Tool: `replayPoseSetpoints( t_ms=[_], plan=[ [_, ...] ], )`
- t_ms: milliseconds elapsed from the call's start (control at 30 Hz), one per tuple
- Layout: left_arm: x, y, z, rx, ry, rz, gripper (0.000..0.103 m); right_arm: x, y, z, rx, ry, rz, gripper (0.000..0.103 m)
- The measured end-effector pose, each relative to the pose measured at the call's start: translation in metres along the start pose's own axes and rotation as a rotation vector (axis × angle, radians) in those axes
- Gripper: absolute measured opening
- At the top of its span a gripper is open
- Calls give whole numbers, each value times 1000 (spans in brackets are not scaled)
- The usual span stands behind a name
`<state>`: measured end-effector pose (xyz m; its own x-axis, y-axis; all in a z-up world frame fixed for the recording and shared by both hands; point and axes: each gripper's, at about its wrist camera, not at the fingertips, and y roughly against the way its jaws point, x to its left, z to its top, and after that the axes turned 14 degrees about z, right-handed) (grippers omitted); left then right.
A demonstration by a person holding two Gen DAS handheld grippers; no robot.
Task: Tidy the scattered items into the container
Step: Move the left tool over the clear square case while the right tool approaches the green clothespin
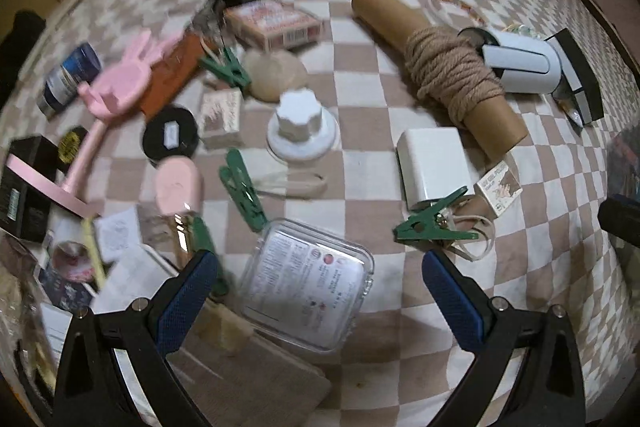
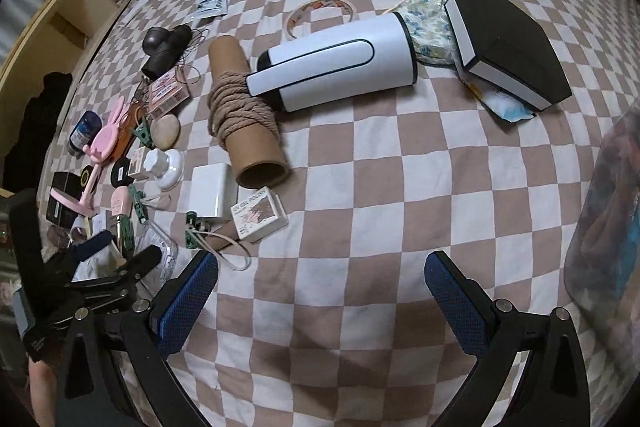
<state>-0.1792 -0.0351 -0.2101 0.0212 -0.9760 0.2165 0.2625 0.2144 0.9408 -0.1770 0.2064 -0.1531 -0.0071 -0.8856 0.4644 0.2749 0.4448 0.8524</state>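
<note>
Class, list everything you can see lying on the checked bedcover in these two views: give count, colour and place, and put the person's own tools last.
Cardboard tube: one, brown, wound with tan rope, centre.
White cylinder device: one, white with dark trim, beside the tube's far end.
Black box: one, black with white edge, far right.
Tape roll: one, pale, beyond the cylinder.
White adapter: one, white, by the tube's open end.
Green clothes pegs: at least three, scattered in the centre and on the left.
Clear plastic case: one, transparent, just ahead of the left gripper.
Pink bunny stand: one, pink, left.
Playing-card box: one, reddish, far left-centre.
Left gripper: open, blue pads.
Right gripper: open, blue pads.
</note>
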Motion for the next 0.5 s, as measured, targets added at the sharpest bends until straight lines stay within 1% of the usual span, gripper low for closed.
replayPoseSetpoints(
  t_ms=[67, 267, 367, 467, 500],
  plan=[
    [-1, -7, 1, 30, 3, -9, 103, -2, -1, 1, 3, -6, 1, 103],
    [-4, -23, 0, 96, -21, -5, 103, -4, -5, 1, 18, -9, 8, 103],
    [-6, -25, -1, 103, -40, -3, 103, -4, -7, 1, 20, -12, 11, 103],
    [-12, -26, -4, 101, -79, 22, 103, -3, -10, 0, 27, -12, 12, 103],
    [-14, -26, -4, 101, -92, 31, 101, -2, -10, 0, 28, -9, 10, 103]
  ],
)
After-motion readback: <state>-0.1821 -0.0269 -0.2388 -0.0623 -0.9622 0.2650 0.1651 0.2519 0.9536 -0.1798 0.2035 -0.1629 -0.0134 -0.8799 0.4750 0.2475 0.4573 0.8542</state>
